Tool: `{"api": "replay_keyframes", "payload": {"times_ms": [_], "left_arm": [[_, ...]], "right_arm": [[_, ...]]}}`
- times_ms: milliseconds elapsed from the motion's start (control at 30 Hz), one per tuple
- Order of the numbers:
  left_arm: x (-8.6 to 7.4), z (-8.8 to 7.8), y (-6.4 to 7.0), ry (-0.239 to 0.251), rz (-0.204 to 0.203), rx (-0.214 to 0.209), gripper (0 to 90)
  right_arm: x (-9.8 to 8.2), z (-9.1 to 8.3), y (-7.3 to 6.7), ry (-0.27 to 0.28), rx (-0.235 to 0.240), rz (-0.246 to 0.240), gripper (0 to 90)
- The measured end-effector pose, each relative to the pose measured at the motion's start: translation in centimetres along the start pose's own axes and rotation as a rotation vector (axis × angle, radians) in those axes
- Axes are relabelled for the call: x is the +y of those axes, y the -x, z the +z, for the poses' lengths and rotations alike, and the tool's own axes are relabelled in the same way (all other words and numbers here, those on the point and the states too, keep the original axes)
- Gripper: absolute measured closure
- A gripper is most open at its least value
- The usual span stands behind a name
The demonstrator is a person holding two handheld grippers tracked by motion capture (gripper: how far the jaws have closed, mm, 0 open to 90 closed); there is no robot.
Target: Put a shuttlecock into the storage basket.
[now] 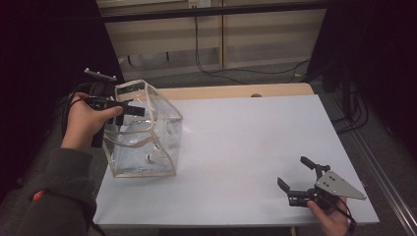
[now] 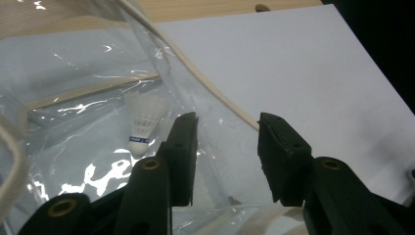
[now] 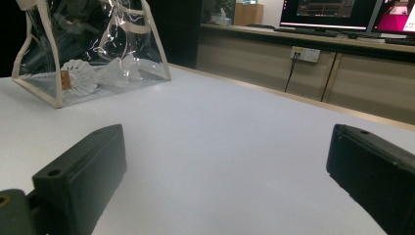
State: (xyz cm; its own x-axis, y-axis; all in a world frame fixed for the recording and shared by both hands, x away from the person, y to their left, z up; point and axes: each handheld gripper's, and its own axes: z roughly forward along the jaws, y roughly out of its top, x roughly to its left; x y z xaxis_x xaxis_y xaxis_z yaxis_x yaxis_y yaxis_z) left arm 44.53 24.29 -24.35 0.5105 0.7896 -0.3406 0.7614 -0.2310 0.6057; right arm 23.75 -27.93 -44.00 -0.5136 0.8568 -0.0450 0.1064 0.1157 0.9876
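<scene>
A white table stands in a dim room; beige cabinets line the far wall, cables trail across the grey floor.

No readable text anywhere. Shuttlecock inside the clear bag, at about 10 o'clock in the left gripper view, has a blue band w/ print too small to read. Monitors at 1 o'clock in the right gripper view show blurred, illegible screens.
</scene>
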Motion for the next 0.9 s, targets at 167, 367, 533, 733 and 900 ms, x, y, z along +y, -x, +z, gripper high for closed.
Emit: {"api": "replay_keyframes", "payload": {"times_ms": [167, 367, 533, 733, 900], "left_arm": [[-0.3, -0.1, 0.7, 0.0, 0.021, -0.041, 51.4], [-0.8, -0.2, 1.5, 0.001, 0.037, -0.081, 47.0], [-1.1, -0.4, 1.7, -0.007, 0.043, -0.099, 44.0], [-1.5, -0.6, 2.2, -0.017, 0.071, -0.119, 41.4], [-1.8, -0.6, 2.8, -0.033, 0.099, -0.14, 39.4]], "right_arm": [[0.0, 0.0, 0.0, 0.001, 0.002, -0.003, 1.3], [0.0, 0.0, -0.1, 0.003, 0.004, -0.002, 1.3], [0.0, 0.0, -0.1, 0.002, 0.001, -0.002, 1.3], [0.0, 0.1, -0.1, 0.0, 0.003, -0.005, 1.3], [0.0, 0.2, -0.1, -0.001, 0.005, -0.004, 1.3]]}}
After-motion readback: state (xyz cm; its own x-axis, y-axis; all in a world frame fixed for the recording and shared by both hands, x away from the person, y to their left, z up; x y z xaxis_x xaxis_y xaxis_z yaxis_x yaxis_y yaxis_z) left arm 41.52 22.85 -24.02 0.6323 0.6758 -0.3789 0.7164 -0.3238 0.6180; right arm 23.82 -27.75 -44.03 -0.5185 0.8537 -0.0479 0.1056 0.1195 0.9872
